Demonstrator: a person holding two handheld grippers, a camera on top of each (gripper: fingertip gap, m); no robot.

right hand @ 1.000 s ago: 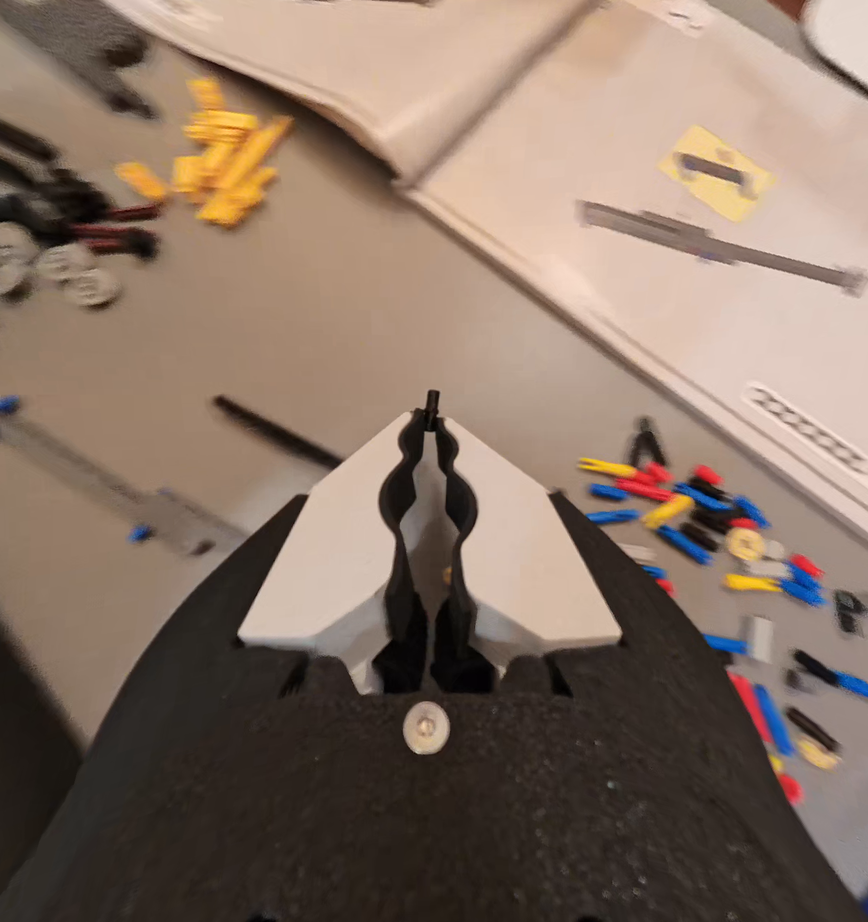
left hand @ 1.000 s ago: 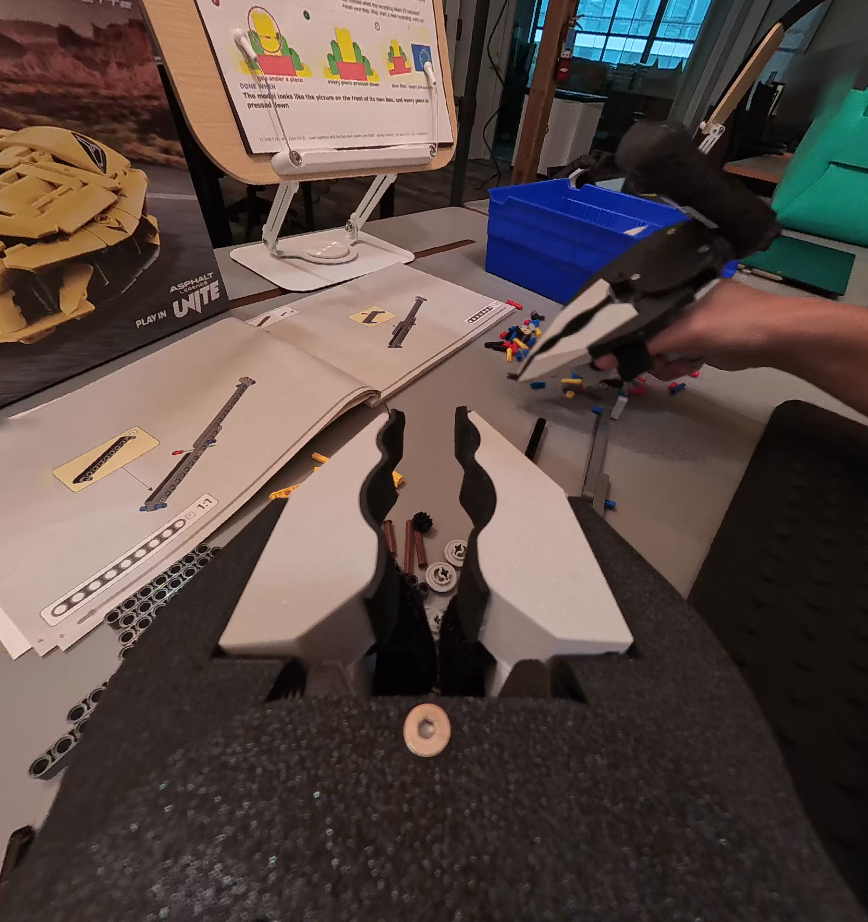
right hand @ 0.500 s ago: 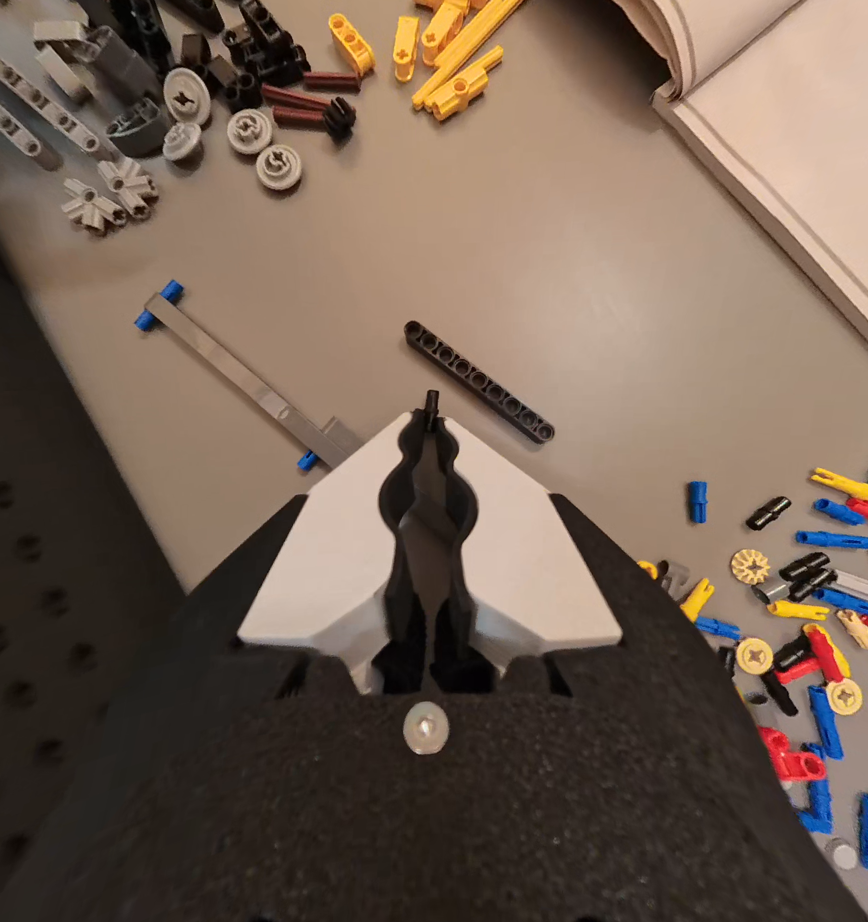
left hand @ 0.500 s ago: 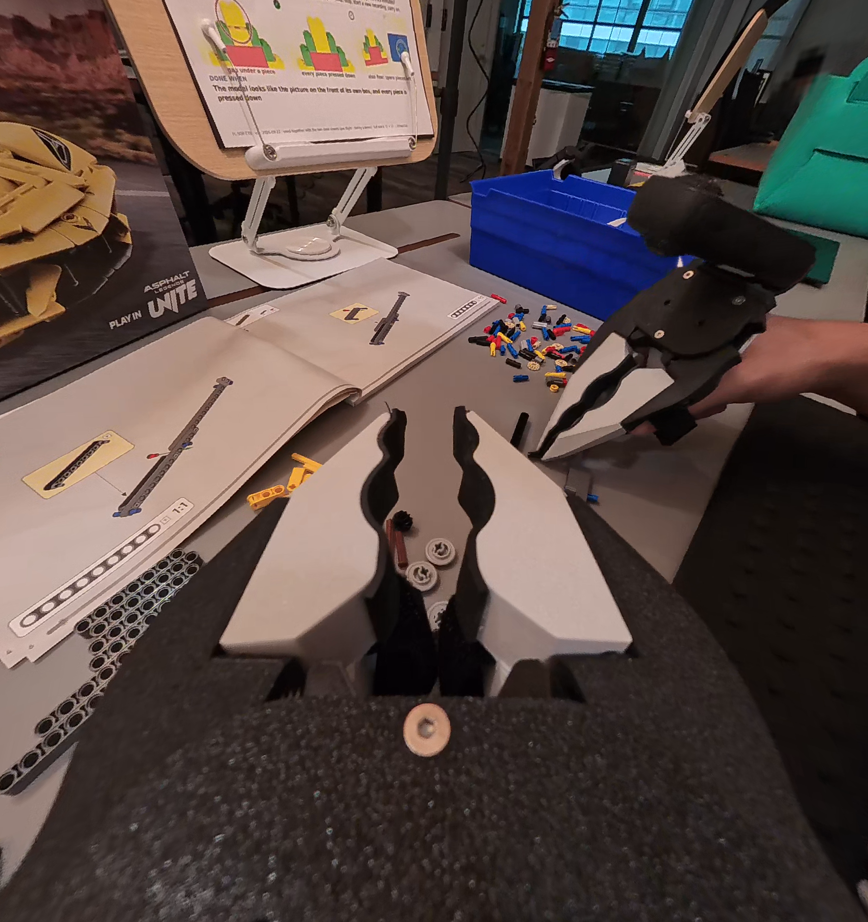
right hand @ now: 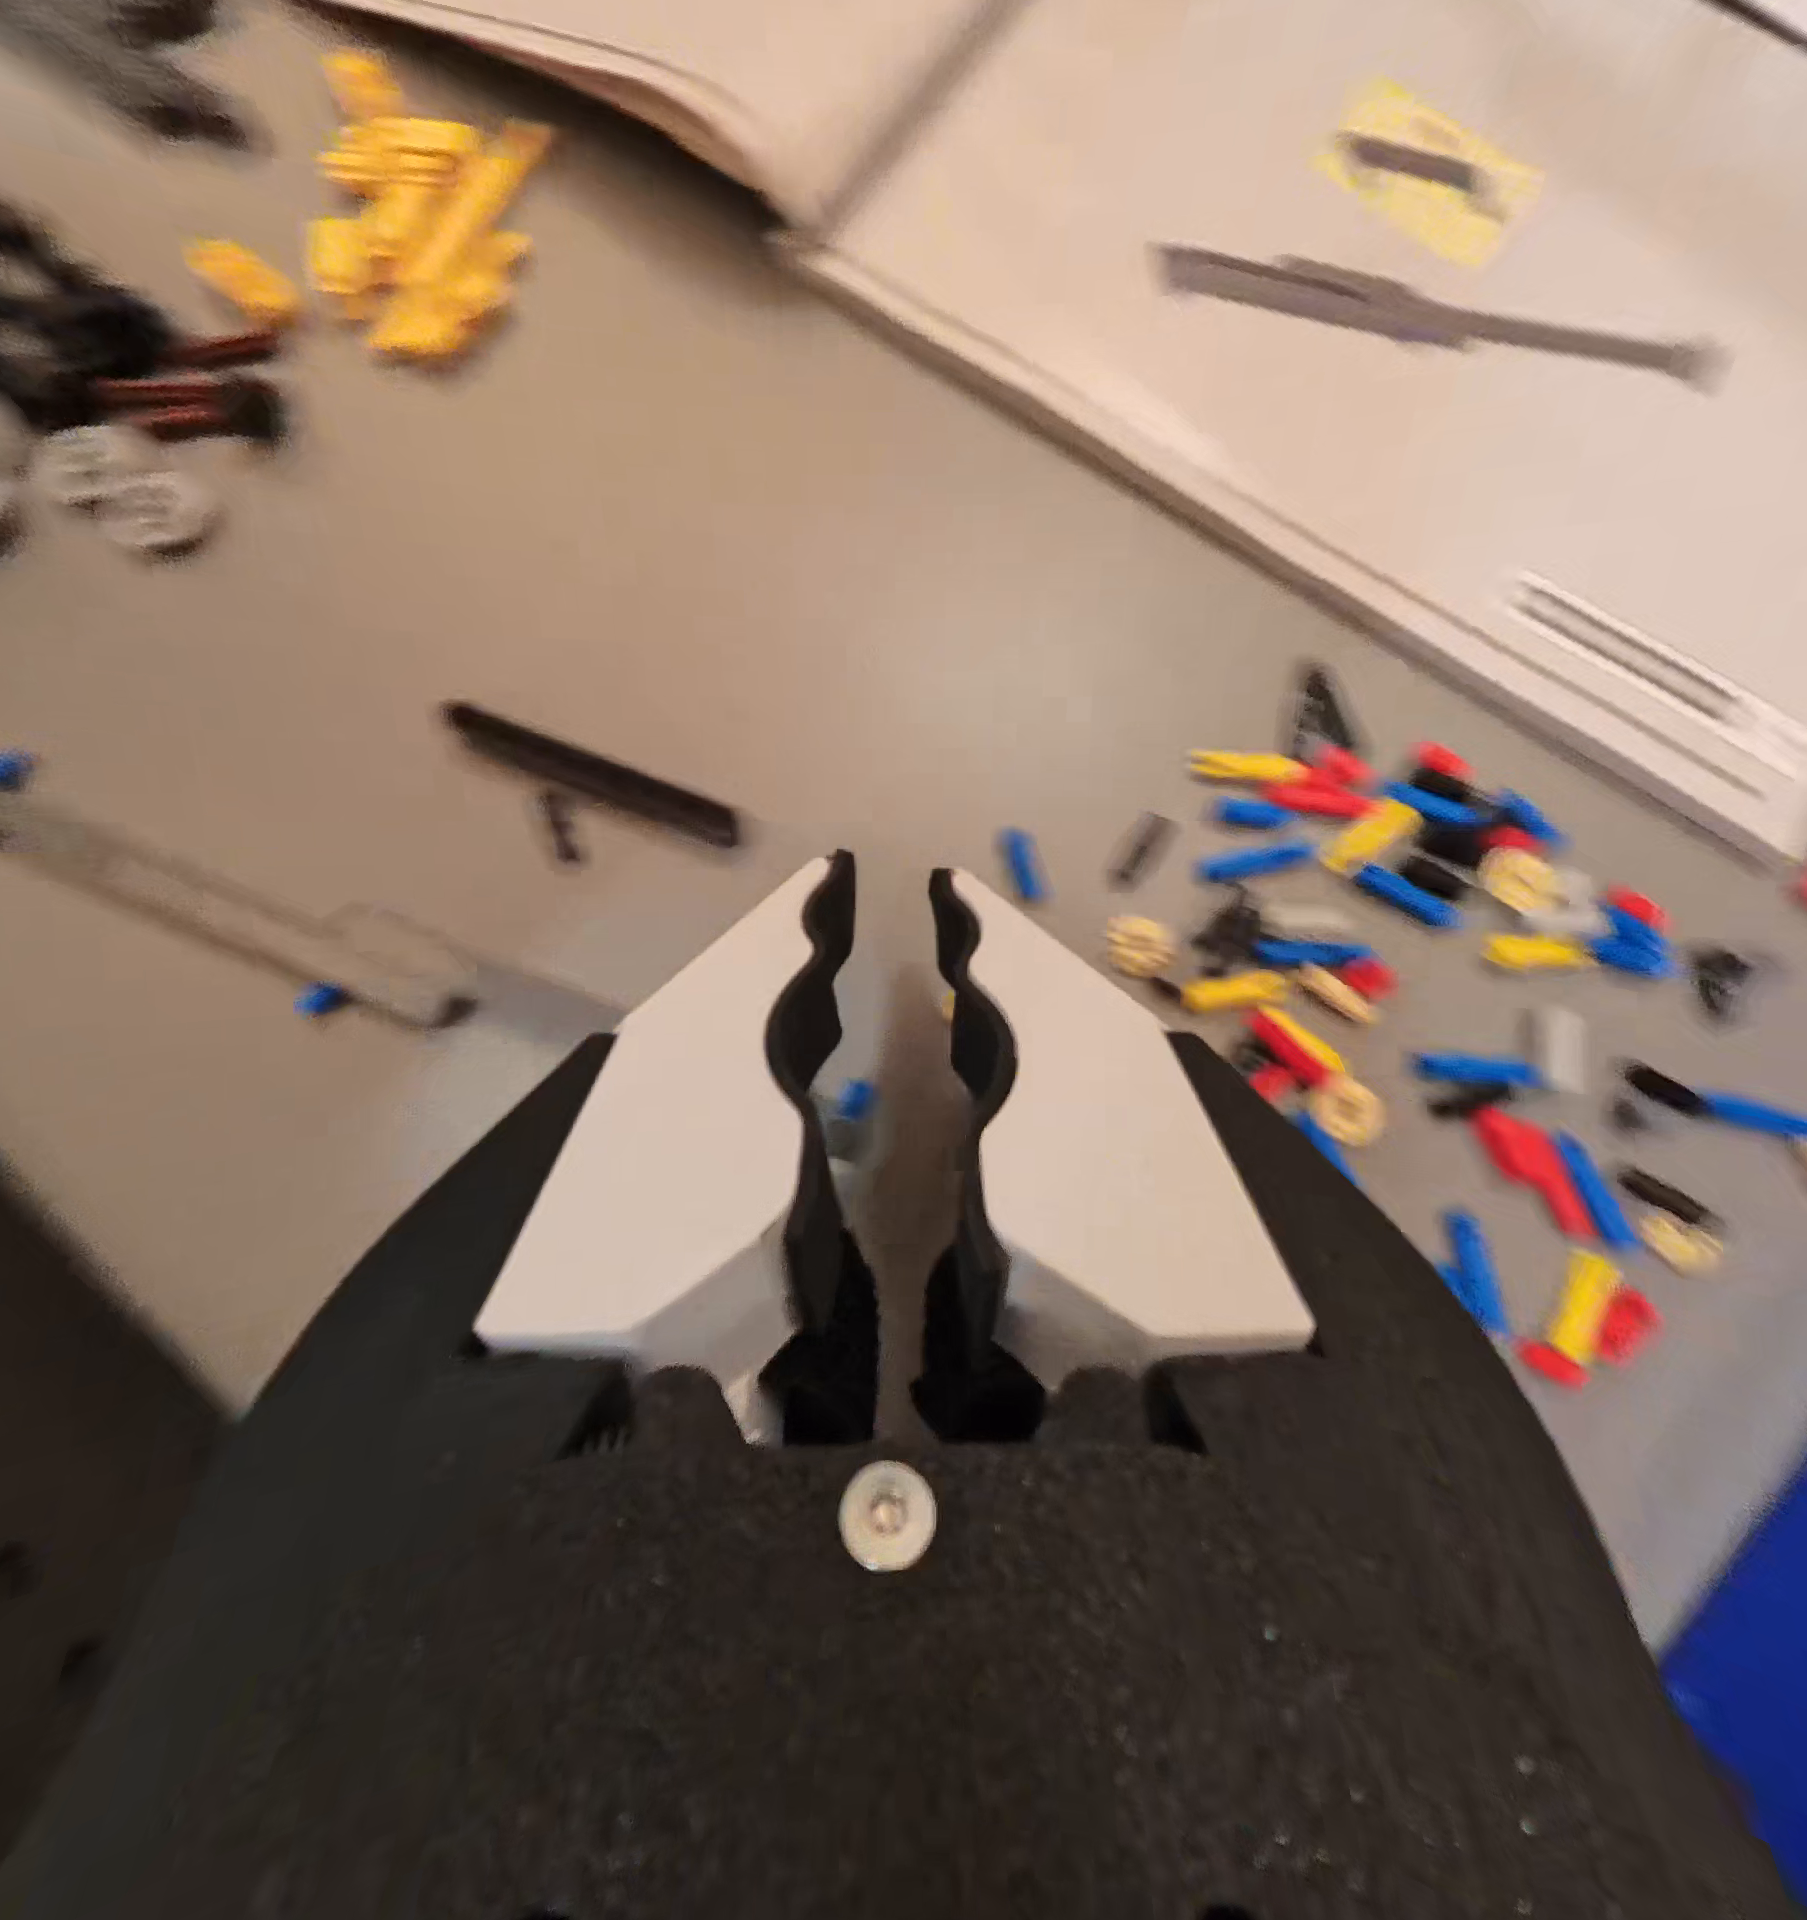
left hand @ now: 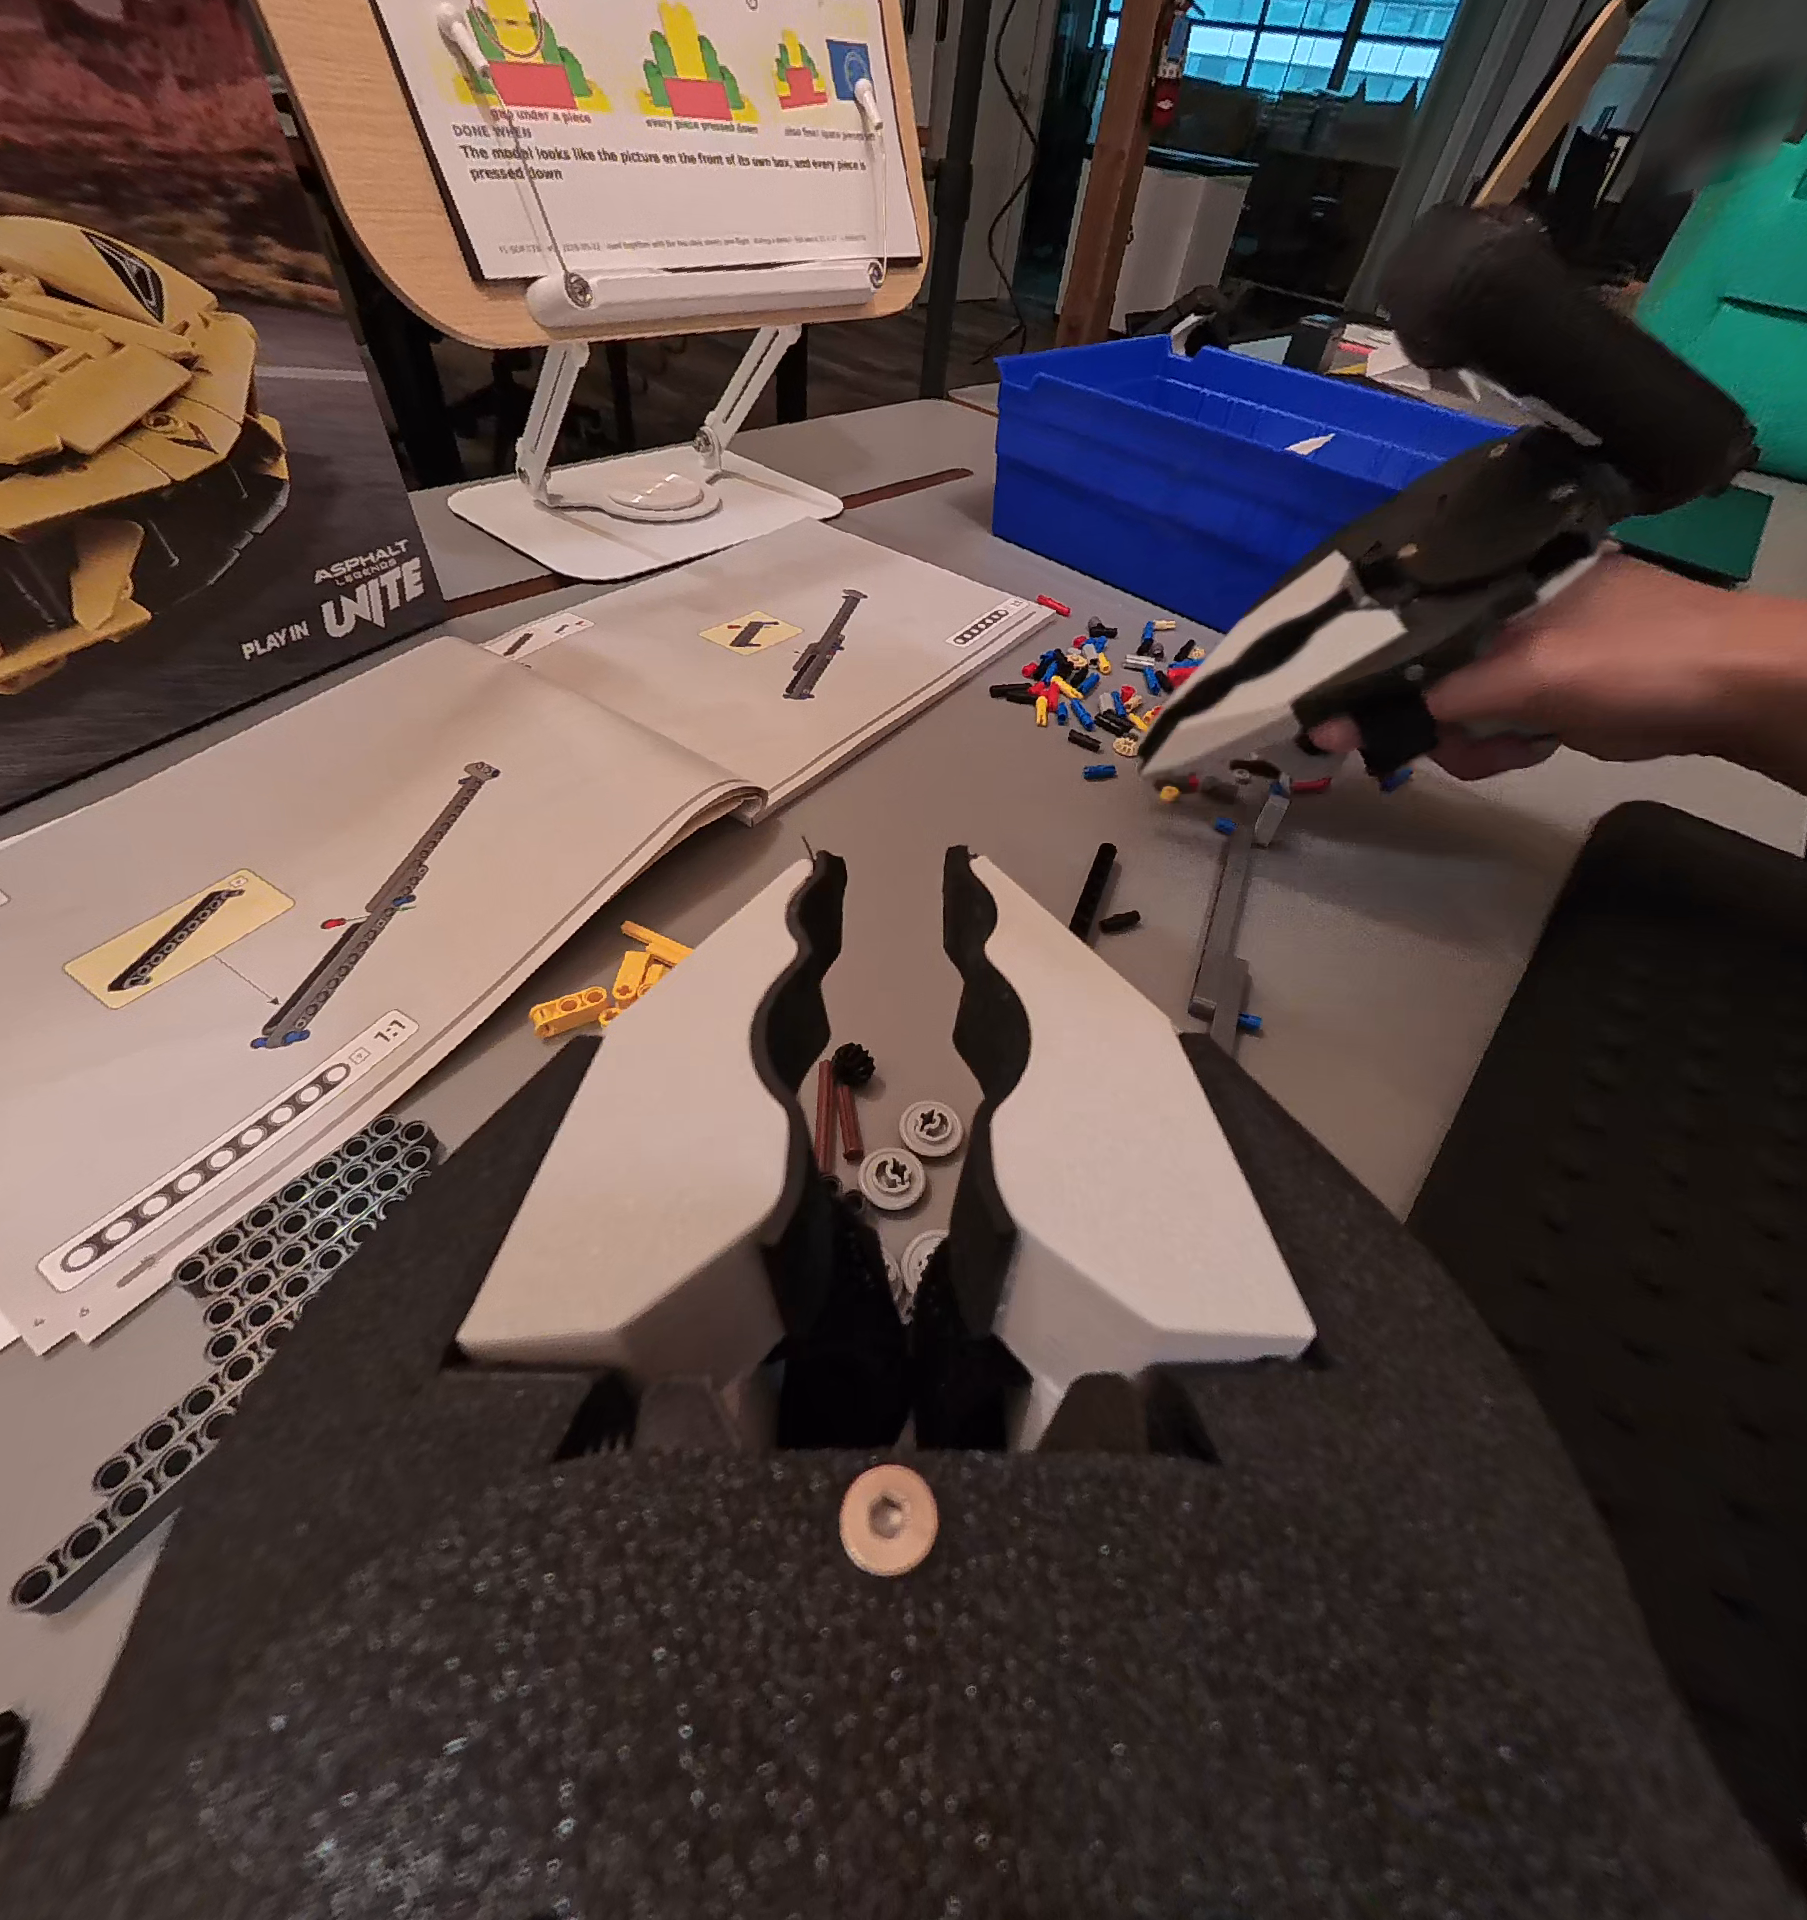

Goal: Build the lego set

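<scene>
My left gripper is open and empty, held above the table over grey wheel hubs and dark red axles. My right gripper is open and empty above the table, beside the pile of small coloured pins; it also shows at the right of the left wrist view. A short black beam lies on the table with a small black pin loose beside it; both show in the left wrist view too, the beam and the pin. A long grey beam with blue pins lies nearby.
The open instruction booklet lies at the left. Yellow parts and stacked black beams sit below it. A blue bin, the set's box and a page stand are at the back. A black mat is on the right. There is about 25 cm between the tips of the two grippers. My right gripper is the nearer one to the pin: about 7 cm, against 15 cm.
My right gripper, shut on the small black pin, dipped to the black beam, then opened and drew back toward the pin pile. The pin now lies beside the beam. My left gripper barely moved.
</scene>
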